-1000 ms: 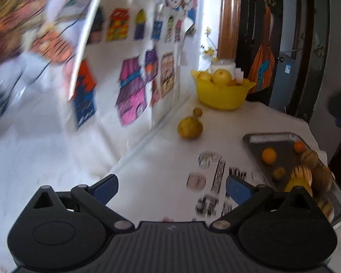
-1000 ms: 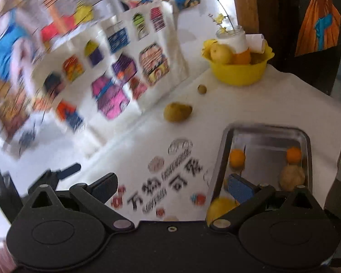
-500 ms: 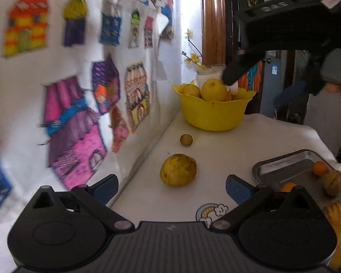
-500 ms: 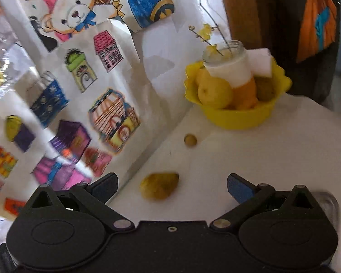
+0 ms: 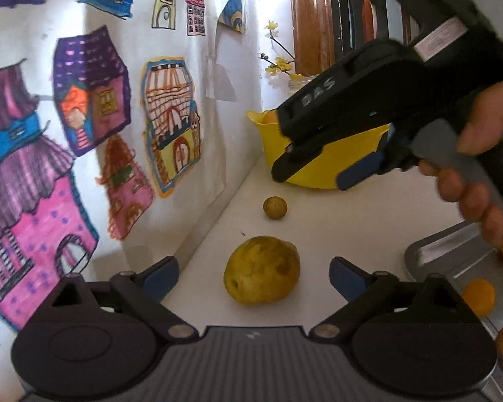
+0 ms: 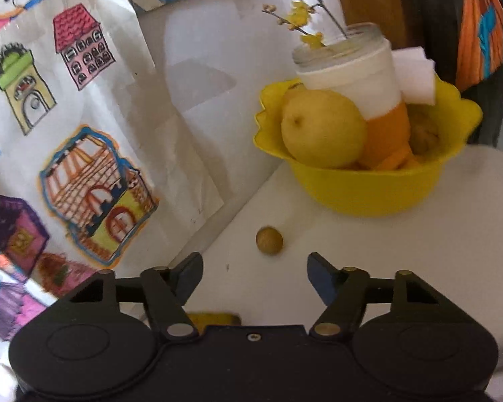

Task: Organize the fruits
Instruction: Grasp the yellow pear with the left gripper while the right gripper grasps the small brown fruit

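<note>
A large yellow-brown fruit (image 5: 262, 270) lies on the white table between the open fingers of my left gripper (image 5: 254, 274). A small round brown fruit (image 5: 275, 207) lies beyond it; it also shows in the right wrist view (image 6: 269, 240), just ahead of my open, empty right gripper (image 6: 255, 276). The right gripper (image 5: 322, 174) shows in the left wrist view, hovering in front of the yellow bowl (image 5: 305, 155). The yellow bowl (image 6: 369, 187) holds a yellow pear (image 6: 322, 129), orange pieces and a glass jar (image 6: 352, 70).
A metal tray (image 5: 452, 251) at the right holds small orange fruits (image 5: 479, 296). A wall with coloured house drawings (image 5: 84, 117) runs along the left edge of the table. A wooden post (image 5: 310, 16) and dark door stand behind the bowl.
Both grippers have moved forward and down toward the table. The large fruit now lies between the left fingers, and the small fruit lies just ahead of the right fingers. The right gripper has dropped in front of the bowl.
</note>
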`<state>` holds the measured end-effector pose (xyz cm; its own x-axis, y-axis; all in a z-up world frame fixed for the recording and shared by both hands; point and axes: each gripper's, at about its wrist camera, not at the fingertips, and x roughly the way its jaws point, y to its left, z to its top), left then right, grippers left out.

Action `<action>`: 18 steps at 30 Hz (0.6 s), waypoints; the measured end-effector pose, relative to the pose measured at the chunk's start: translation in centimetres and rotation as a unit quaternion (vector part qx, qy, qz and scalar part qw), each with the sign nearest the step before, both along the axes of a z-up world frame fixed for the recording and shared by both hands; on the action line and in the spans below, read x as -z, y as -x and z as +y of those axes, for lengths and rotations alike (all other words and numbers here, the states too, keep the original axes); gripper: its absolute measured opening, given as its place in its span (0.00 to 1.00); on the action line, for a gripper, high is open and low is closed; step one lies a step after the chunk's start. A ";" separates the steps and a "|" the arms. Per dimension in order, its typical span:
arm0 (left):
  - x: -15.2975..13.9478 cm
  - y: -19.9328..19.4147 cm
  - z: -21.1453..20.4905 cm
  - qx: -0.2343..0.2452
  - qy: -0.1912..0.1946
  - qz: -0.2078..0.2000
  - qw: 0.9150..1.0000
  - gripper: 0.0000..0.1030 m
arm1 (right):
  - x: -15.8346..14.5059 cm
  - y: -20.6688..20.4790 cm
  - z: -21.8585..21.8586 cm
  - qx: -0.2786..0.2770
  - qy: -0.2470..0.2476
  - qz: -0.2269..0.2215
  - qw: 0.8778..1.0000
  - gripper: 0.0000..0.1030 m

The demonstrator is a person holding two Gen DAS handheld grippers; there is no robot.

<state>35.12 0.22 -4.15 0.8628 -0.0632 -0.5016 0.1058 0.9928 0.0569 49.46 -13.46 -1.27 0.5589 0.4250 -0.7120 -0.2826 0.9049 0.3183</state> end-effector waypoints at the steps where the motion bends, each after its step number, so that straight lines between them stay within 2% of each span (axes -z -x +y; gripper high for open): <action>1: 0.1 -0.2 0.1 0.003 0.003 -0.001 1.000 0.93 | 0.3 -0.3 0.2 -0.003 0.001 -0.004 1.000 0.66; 7: 0.6 -1.4 0.5 0.015 0.002 -0.006 1.000 0.85 | 1.6 -1.3 1.1 -0.020 0.016 -0.023 0.999 0.60; 15: 1.1 -2.4 0.7 0.032 0.007 0.005 0.999 0.71 | 3.5 -2.7 2.2 -0.029 0.025 -0.016 0.999 0.52; 18: 1.2 -3.0 0.9 0.034 0.015 0.011 0.999 0.69 | 4.0 -3.3 2.6 -0.033 0.029 -0.018 0.999 0.51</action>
<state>38.16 1.11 -5.34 0.8449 -0.1359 -0.5174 0.1733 0.9846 0.0243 52.73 -10.81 -5.26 0.5563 0.4199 -0.7171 -0.3519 0.9008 0.2545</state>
